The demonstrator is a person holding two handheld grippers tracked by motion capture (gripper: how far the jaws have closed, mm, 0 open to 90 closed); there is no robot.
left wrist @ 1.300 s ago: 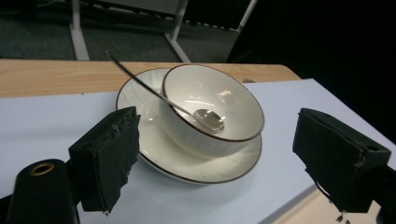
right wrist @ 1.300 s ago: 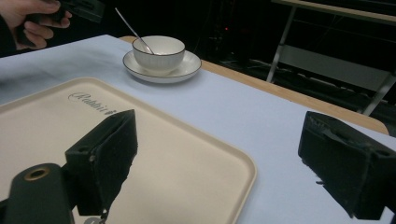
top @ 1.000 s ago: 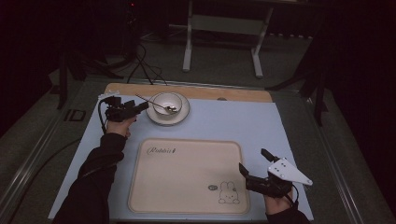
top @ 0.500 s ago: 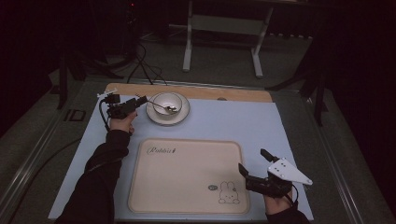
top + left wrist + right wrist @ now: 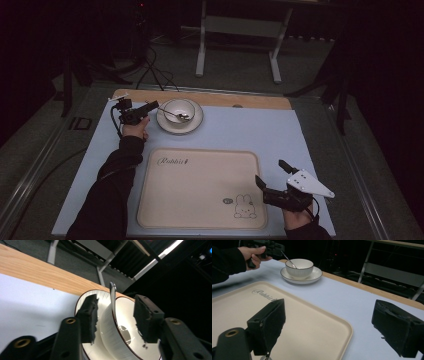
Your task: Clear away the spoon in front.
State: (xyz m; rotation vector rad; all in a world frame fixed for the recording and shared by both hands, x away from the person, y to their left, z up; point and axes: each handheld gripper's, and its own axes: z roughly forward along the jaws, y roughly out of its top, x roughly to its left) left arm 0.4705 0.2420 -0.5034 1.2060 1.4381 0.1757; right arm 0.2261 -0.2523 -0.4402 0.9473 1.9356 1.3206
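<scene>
**Left gripper closes in on the spoon handle**

Forward goes the left gripper (image 5: 150,106) since a second ago, from short of the saucer (image 5: 165,126) right up to its left edge, while the right gripper (image 5: 271,178) hasn't budged from the near right corner of the beige tray (image 5: 200,187). Jaws wide apart on the left, nothing held, and in the left gripper view the spoon (image 5: 113,298) handle stands right in the gap between the pads (image 5: 88,317), rising past the rim of the white bowl (image 5: 125,315). The bowl sits on its saucer at the far left of the blue mat (image 5: 250,130), just beyond the tray, spoon resting inside with its handle leaning toward the incoming tool.

Right gripper spread open too, empty, hovering over the tray edge.

Now the tricky bit, by my reading: pinch the handle only. The left pad sits very near the bowl wall, so a careless squeeze could catch the rim and tip the bowl. Best to close slowly high on the handle, clear of the rim, then lift straight up.
</scene>
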